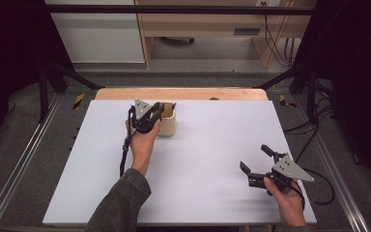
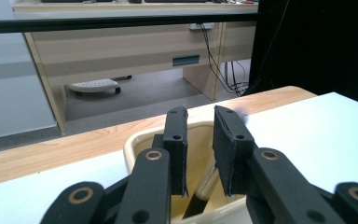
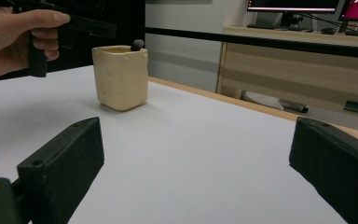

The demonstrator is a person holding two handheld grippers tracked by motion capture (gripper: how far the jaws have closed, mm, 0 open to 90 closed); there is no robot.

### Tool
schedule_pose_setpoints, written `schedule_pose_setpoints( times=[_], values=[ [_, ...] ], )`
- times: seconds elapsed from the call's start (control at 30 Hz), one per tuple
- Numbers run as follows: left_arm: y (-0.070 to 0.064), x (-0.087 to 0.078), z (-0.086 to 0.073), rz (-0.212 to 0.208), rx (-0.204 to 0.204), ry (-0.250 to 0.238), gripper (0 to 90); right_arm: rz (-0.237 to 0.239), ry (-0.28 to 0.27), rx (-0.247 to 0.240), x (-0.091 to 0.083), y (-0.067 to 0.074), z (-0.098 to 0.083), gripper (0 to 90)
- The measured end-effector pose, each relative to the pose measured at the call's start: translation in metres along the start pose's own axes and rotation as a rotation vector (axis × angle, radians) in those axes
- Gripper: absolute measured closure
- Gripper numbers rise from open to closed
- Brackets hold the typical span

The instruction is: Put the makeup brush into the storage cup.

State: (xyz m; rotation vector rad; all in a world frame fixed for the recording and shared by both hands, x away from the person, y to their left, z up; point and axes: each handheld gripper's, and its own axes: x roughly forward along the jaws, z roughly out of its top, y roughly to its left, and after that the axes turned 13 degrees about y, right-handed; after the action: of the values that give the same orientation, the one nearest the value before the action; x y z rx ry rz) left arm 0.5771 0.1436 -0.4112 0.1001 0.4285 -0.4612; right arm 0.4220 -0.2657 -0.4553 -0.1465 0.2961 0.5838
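One white surface [image 1: 207, 164] lies on a wooden top whose far edge shows at twelve o'clock. On it stands one cream cup [image 1: 167, 121], squarish, up toward eleven o'clock from the middle, with a dark rounded thing [image 3: 137, 45] poking above its rim. I can read no writing on any of it.

Two hands work here, each with one gripper. The left hand [image 1: 142, 140] reaches forward, forearm in a grey sleeve, and holds the left gripper [image 1: 155, 116] right at the cup's rim. In the left gripper view its jaws stand close together over the cup's mouth, a narrow gap between them, nothing clamped.

The right gripper [image 1: 256, 158] sits low at four o'clock, well apart from the cup, pointing toward ten o'clock, jaws wide apart and holding nothing.
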Motion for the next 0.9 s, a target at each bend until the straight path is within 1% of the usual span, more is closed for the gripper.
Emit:
schedule_pose_setpoints(
  times=[0.1,0.13,0.3,0.4,0.57,0.73,0.8,0.9],
  values=[
    [0.001,-0.006,0.0,0.004,0.007,0.0,74.3,-0.001,0.0,-0.001,0.0,0.0,0.0,3.4],
    [0.001,-0.008,0.0,0.003,0.001,-0.004,74.0,-0.001,0.0,0.0,0.0,0.0,0.0,3.4],
    [0.002,-0.016,0.002,0.008,0.019,-0.001,73.0,-0.001,0.001,0.001,0.0,0.0,0.0,3.4],
    [0.001,-0.018,0.003,0.001,0.032,-0.002,71.7,-0.001,0.002,-0.002,0.0,0.0,0.001,3.4],
    [-0.001,-0.019,0.001,-0.013,0.032,0.002,68.3,-0.002,0.003,-0.001,0.0,0.0,0.001,3.4],
    [-0.004,-0.02,0.001,-0.022,0.034,0.004,61.6,-0.004,-0.002,0.003,-0.001,0.0,0.001,3.4],
    [-0.005,-0.021,0.001,-0.028,0.021,0.004,56.2,-0.004,-0.001,0.003,-0.001,0.0,0.001,3.4],
    [-0.008,-0.022,0.002,-0.037,0.014,0.002,49.0,-0.004,0.002,-0.002,-0.001,0.0,0.001,3.4]
  ],
)
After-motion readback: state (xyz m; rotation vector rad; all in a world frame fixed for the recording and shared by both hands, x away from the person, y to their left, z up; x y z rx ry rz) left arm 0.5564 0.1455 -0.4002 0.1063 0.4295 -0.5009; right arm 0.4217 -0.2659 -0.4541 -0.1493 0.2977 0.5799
